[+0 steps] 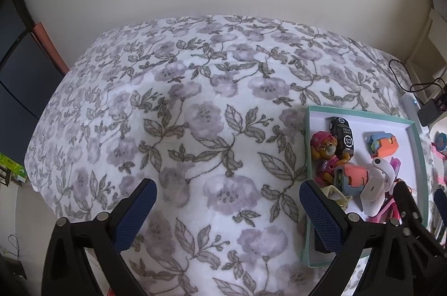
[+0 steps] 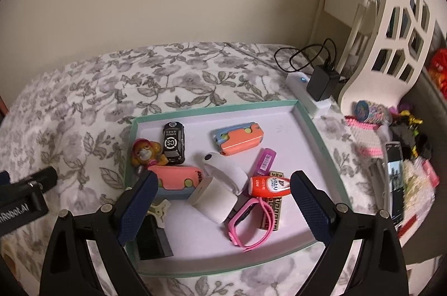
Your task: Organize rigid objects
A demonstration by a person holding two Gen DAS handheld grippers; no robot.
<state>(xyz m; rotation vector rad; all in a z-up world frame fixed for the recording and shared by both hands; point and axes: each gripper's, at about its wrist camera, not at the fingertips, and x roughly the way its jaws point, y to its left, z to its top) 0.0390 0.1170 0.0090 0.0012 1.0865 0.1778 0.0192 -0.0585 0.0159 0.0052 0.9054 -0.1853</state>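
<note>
A shallow teal-rimmed tray [image 2: 313, 125] lies on the flowered blanket and holds several small items: a black toy car [image 2: 173, 142], a puppy figure [image 2: 145, 153], two orange-and-blue cases [image 2: 240, 138], a white earbud case standing open [image 2: 220, 181], an orange tube [image 2: 269, 186], a pink watch [image 2: 251, 223] and a black block [image 2: 153, 240]. My right gripper [image 2: 223, 201] hangs open just above the tray's near half, empty. My left gripper [image 1: 227, 205] is open over bare blanket, left of the tray [image 1: 416, 145], with nothing between its fingers.
A white power strip with a black charger [image 2: 321, 85] and cable sits past the tray's far right corner. A white cut-out bed rail [image 2: 391, 44] rises at the right, with a phone [image 2: 395, 181] and pink toys beside it. The wall stands behind.
</note>
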